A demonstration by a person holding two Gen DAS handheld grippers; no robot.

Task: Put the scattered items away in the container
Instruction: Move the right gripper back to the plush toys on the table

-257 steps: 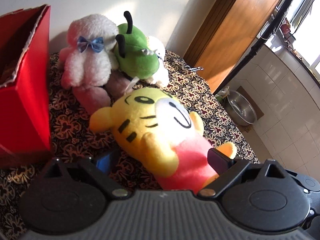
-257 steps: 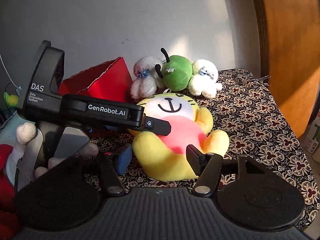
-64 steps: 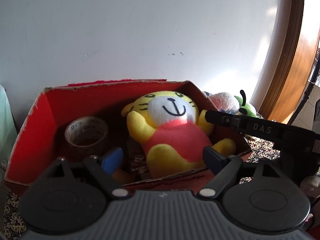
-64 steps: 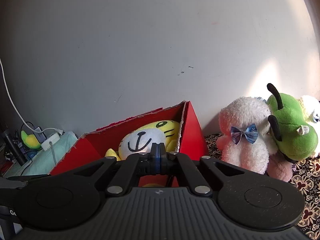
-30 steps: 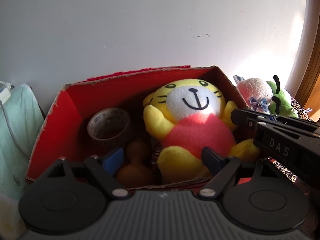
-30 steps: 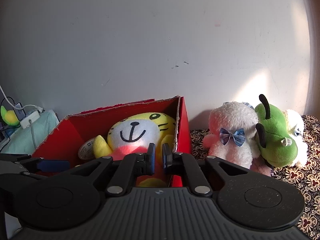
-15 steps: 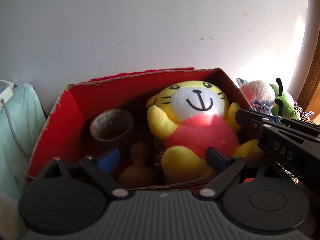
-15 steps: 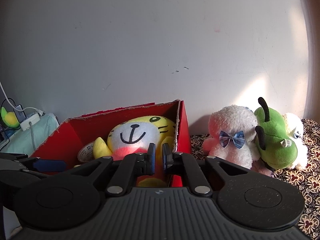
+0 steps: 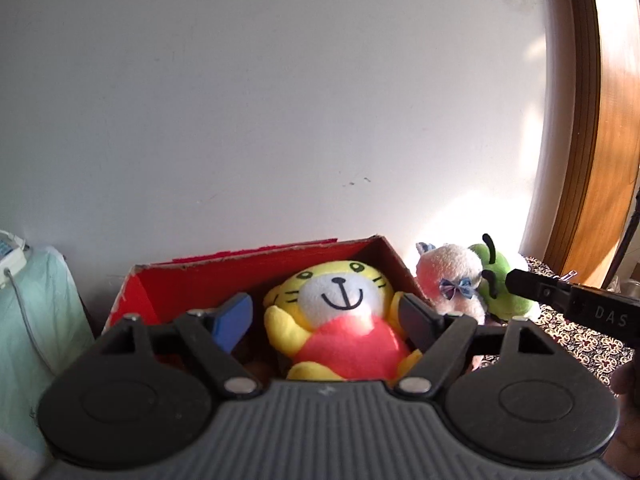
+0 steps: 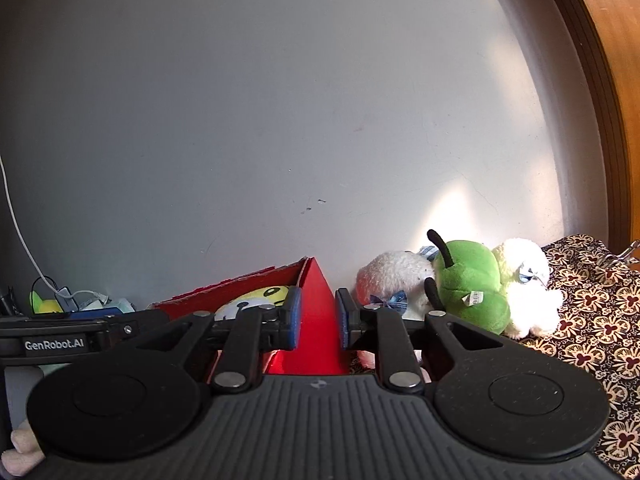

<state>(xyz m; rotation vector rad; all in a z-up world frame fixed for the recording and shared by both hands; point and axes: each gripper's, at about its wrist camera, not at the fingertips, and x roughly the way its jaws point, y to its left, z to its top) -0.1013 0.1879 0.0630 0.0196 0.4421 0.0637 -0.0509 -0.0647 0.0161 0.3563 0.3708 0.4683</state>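
The white wall fills most of what I see, with a wooden door frame at its right. Below it stands the counter under a patterned cloth, and on it the red box, open at the top, set against the wall. The yellow tiger plush sits inside the box, upright, its face toward me and its red belly above the near edge. Just to the right of the box, outside it, the pink-white plush with a blue bow leans against the green plush with black antennae, and a white plush presses against the green one on its far right; all three sit on the cloth by the wall. My left hand-held gripper hangs before the box with its jaws well apart; they have just been closing a little, the tiger seen between them but not touched by the pads. My right hand-held gripper points at the box's right corner, its jaws a narrow gap apart after just opening, with nothing gripped. To the far left a pale green cloth hangs beside the box.
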